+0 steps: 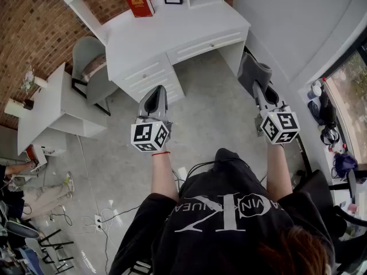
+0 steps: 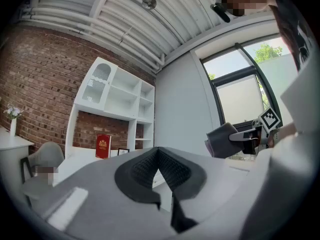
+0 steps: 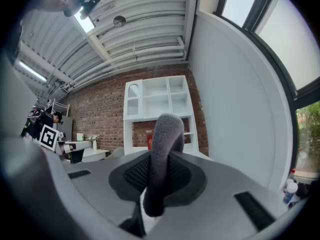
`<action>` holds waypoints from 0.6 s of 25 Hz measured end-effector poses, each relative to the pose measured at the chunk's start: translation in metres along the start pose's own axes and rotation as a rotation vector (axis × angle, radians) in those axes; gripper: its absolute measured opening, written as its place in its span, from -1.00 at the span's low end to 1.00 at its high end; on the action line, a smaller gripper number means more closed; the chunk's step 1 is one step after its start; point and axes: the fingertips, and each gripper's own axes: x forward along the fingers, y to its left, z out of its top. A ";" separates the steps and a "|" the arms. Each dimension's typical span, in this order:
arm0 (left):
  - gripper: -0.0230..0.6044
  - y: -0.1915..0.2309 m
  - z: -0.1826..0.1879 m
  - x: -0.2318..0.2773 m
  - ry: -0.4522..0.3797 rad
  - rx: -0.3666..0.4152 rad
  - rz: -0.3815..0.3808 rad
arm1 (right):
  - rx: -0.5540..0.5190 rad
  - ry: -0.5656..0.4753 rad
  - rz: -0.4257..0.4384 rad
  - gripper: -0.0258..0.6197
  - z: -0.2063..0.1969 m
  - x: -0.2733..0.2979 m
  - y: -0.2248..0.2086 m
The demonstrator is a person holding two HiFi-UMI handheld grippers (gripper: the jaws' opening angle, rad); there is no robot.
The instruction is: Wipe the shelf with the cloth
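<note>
Head view: steeply down from above, over left gripper (image 1: 155,93) and right gripper (image 1: 259,90). Gripper views: close behind their own jaws, facing level ahead. All share the white shelf unit (image 1: 172,30) (image 2: 117,91) (image 3: 157,101) ahead of both grippers (red book (image 1: 139,3) (image 2: 103,146) included).

The person is stretching both forearms forward, side by side and well apart, each carrying a claw that is pointing level. The left forearm (image 1: 163,179) is reaching bare out of a black sleeve, and the right forearm (image 1: 279,173) is doing the same. The left claw (image 1: 155,99) is keeping its pads (image 2: 142,171) meeting at the tips, with nothing lying between them. The right claw (image 1: 259,87) is pressing its jaws on a folded grey cloth (image 3: 162,144), which is sticking out past the tips. The left marker cube (image 1: 150,136) and the right marker cube (image 1: 279,126) are sitting just ahead of the wrists, covering the hands.
</note>
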 end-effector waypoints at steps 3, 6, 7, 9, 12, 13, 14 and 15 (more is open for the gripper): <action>-0.89 -0.001 -0.004 0.004 0.000 -0.001 -0.006 | -0.002 -0.016 0.003 -0.74 0.003 0.003 -0.002; -0.89 0.001 -0.007 0.006 0.001 -0.013 -0.004 | -0.004 -0.017 -0.002 -0.74 0.002 0.005 -0.006; -0.89 0.003 -0.006 0.007 0.001 -0.016 -0.003 | 0.003 -0.018 -0.006 -0.74 0.001 0.007 -0.007; -0.89 0.007 -0.005 0.011 0.001 -0.013 -0.002 | 0.016 -0.022 -0.009 -0.74 0.001 0.012 -0.010; -0.89 0.014 -0.004 0.019 -0.002 -0.003 0.002 | 0.032 -0.028 -0.011 -0.74 -0.001 0.023 -0.016; -0.89 0.017 -0.004 0.024 -0.006 -0.003 0.007 | 0.040 -0.032 -0.012 -0.74 -0.001 0.028 -0.019; -0.89 0.021 -0.004 0.029 -0.011 -0.007 0.014 | 0.050 -0.036 -0.013 -0.74 -0.002 0.034 -0.023; -0.89 0.025 -0.004 0.034 -0.018 -0.013 0.022 | 0.059 -0.038 -0.013 -0.74 -0.003 0.041 -0.027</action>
